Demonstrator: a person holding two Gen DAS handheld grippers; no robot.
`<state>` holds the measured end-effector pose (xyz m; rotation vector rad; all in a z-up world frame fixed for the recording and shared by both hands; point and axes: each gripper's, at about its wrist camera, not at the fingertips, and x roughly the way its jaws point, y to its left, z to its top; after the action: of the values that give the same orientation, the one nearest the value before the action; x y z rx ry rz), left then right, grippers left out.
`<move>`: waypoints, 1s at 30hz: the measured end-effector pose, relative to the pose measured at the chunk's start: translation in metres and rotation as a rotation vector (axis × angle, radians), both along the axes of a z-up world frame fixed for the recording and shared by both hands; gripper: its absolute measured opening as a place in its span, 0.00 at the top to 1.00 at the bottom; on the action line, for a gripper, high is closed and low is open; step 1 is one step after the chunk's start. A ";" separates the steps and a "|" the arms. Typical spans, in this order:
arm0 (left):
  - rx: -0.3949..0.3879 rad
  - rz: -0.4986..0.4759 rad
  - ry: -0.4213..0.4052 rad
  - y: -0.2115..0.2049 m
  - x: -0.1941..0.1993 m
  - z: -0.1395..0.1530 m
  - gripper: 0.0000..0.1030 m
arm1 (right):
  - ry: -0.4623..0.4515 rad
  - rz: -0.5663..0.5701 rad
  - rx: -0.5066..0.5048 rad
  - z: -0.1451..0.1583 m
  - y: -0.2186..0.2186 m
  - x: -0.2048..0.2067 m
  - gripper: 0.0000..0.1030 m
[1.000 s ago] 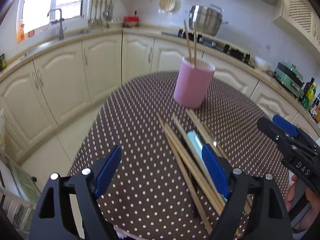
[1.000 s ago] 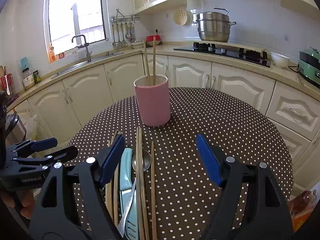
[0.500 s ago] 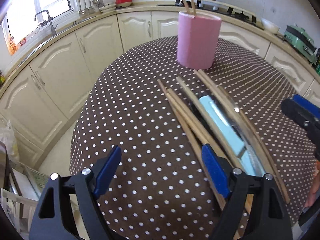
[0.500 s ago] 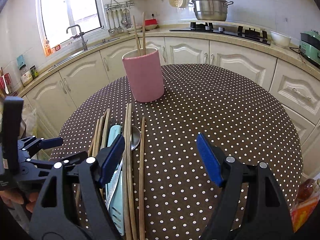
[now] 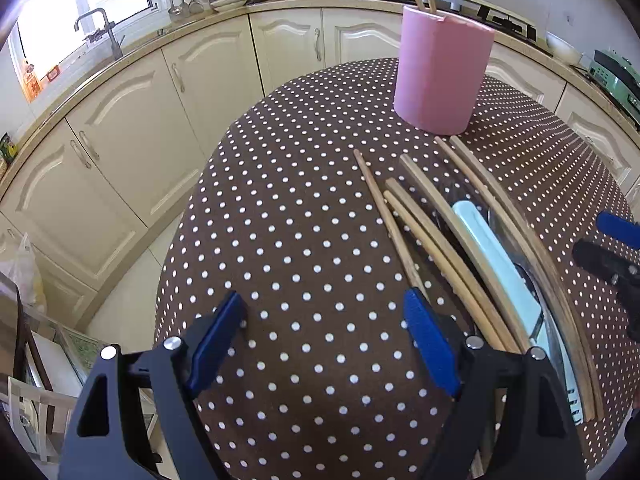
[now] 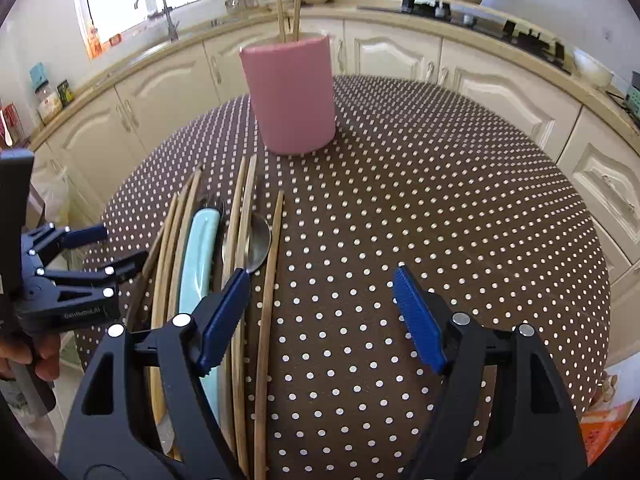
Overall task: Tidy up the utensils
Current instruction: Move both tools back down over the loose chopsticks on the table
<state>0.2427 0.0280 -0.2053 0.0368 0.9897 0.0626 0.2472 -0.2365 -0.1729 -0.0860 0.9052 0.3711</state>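
Chopsticks (image 6: 267,280) lie flat in tight row on dotted worktop (image 6: 440,200), with spoon (image 6: 256,240) and pale-blue handled utensil (image 6: 198,256), just before pink holder (image 6: 290,96).
Right hand-held gripper (image 6: 320,304) jaws wide, empty; left hand-held gripper (image 5: 324,336) same.
Risk: wide jaws catch several sticks, scatter row.
Holder's two standing sticks obstruct insertion; tip-over likely if bumped.

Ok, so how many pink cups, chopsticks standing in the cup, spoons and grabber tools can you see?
Pink cup: 1
Chopsticks standing in the cup: 2
Metal spoon: 1
Tools: 2, the left tool and the right tool, both open
Total: 6
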 end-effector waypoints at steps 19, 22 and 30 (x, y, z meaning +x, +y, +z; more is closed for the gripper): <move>-0.200 -0.073 0.047 0.011 0.017 0.010 0.22 | 0.183 0.094 -0.139 -0.013 0.014 0.037 0.65; -0.185 -0.083 0.071 0.007 0.018 0.006 0.31 | 0.200 0.090 -0.101 -0.011 0.009 0.040 0.65; -0.098 -0.138 0.095 -0.012 0.022 0.005 0.33 | 0.206 0.113 -0.065 -0.005 0.008 0.039 0.58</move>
<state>0.2650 0.0158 -0.2007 0.0181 1.0821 -0.1148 0.2863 -0.2283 -0.1783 -0.1610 1.1194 0.4614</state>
